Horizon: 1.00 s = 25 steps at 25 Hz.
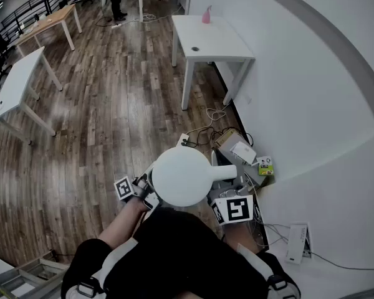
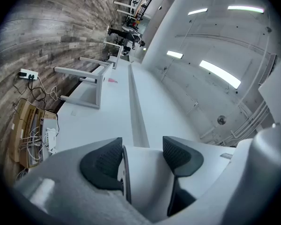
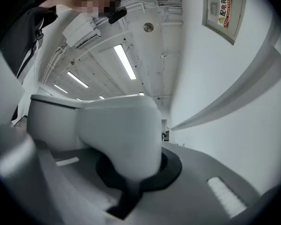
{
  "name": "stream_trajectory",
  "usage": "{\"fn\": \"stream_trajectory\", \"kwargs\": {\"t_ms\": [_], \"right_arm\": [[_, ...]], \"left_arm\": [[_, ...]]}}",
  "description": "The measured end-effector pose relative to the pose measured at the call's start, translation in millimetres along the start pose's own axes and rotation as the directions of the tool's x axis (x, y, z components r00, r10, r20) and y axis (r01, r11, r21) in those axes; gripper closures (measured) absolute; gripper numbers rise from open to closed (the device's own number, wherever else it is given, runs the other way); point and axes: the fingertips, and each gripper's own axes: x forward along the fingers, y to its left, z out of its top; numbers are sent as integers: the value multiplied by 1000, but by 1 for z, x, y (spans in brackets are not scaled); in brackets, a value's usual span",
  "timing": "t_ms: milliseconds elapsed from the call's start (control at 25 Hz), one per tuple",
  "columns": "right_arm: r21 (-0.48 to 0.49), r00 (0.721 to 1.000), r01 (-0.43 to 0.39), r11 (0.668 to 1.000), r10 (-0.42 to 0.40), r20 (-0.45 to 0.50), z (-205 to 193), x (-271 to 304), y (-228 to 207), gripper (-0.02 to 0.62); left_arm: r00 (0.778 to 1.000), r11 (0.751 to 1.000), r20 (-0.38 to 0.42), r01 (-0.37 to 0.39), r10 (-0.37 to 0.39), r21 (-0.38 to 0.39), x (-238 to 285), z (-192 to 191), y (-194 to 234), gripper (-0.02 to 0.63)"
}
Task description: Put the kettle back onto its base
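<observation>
Two grippers at one white kettle (image 1: 186, 176), held aloft over wood floor (image 1: 100, 123). Right gripper (image 3: 131, 175), at kettle's right, near level, clenched on handle (image 1: 227, 171). Left gripper (image 2: 143, 159), at kettle's left, angled upward, released, jaws spread around a white edge. One wall sign (image 3: 223, 13), lettered 配电箱.

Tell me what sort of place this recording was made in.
Probably an open office or lab workspace. It has a wood-plank floor, several plain white tables standing apart, and a power strip with loose cables along the white wall.
</observation>
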Motion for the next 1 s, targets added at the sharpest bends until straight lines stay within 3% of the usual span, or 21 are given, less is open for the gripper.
{"fn": "stream_trajectory", "kwargs": {"t_ms": [360, 600, 1000], "right_arm": [[19, 999, -45, 999, 46, -6, -6, -1, 0, 591], [31, 992, -127, 991, 128, -2, -6, 0, 4, 591], [71, 927, -375, 924, 374, 27, -7, 28, 69, 591]], "left_arm": [[999, 1000, 31, -8, 7, 20, -6, -4, 1, 330], [994, 999, 106, 0, -6, 49, -17, -10, -4, 330], [949, 988, 311, 9, -57, 153, -80, 13, -35, 330]]}}
